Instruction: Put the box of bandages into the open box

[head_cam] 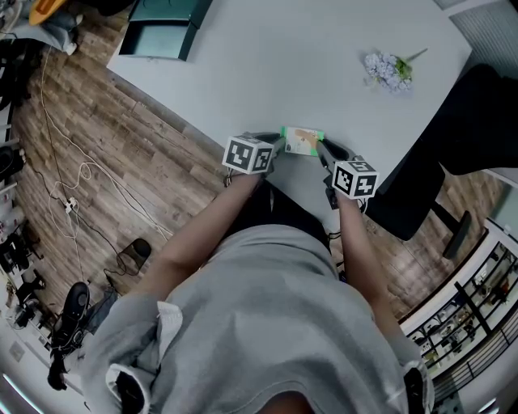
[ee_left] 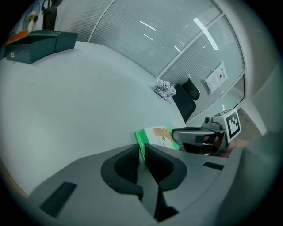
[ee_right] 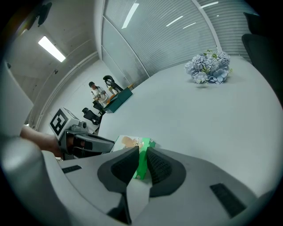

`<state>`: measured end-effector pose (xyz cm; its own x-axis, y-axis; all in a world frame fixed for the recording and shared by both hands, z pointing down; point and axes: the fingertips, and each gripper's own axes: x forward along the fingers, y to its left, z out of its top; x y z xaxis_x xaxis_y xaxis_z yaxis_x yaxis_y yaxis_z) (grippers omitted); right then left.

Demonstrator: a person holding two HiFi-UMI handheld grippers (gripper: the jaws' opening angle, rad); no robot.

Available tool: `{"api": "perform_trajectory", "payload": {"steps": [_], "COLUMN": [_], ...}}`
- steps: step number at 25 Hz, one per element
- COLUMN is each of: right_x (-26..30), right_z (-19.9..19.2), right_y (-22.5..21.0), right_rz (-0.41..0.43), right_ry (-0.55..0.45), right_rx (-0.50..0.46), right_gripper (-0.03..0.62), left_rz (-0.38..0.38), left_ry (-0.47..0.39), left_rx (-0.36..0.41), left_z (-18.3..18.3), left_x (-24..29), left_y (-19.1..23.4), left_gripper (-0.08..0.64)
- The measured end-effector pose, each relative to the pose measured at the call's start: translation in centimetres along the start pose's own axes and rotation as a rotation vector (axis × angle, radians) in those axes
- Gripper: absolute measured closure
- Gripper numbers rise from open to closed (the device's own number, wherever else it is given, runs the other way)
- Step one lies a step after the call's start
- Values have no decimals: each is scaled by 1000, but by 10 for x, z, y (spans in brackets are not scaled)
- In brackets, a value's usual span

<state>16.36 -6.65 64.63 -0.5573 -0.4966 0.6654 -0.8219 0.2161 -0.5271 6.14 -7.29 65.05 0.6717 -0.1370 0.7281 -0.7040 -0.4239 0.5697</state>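
Both left gripper (head_cam: 280, 143) and right gripper (head_cam: 323, 149) fingers clamp the bandage box (head_cam: 302, 141) by thin edges; uneven pulls could twist it free.

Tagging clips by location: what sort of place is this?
Probably an office or lab room: a large white table, a black office chair beside it, and a glass partition with blinds.

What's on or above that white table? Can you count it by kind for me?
Boxes: 2, the bandage box and the open green box
Flower bunch: 1
Grippers: 2, the left gripper and the right gripper
Total: 5
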Motion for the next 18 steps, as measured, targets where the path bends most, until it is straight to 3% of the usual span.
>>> {"api": "perform_trajectory", "payload": {"steps": [5, 8, 18], "right_x": [1, -2, 18], "right_z": [1, 9, 108], "right_y": [1, 9, 78], "right_rz": [-2, 17, 171], "right_ry": [3, -21, -186], "right_rx": [-14, -24, -106], "right_gripper": [522, 522, 525], "left_rz": [4, -6, 11], "left_ry": [-19, -79, -385], "left_rx": [-76, -123, -25], "left_z": [2, 12, 102], "left_x": [1, -9, -113], "left_y": [3, 5, 27], "left_gripper": [518, 534, 538]}}
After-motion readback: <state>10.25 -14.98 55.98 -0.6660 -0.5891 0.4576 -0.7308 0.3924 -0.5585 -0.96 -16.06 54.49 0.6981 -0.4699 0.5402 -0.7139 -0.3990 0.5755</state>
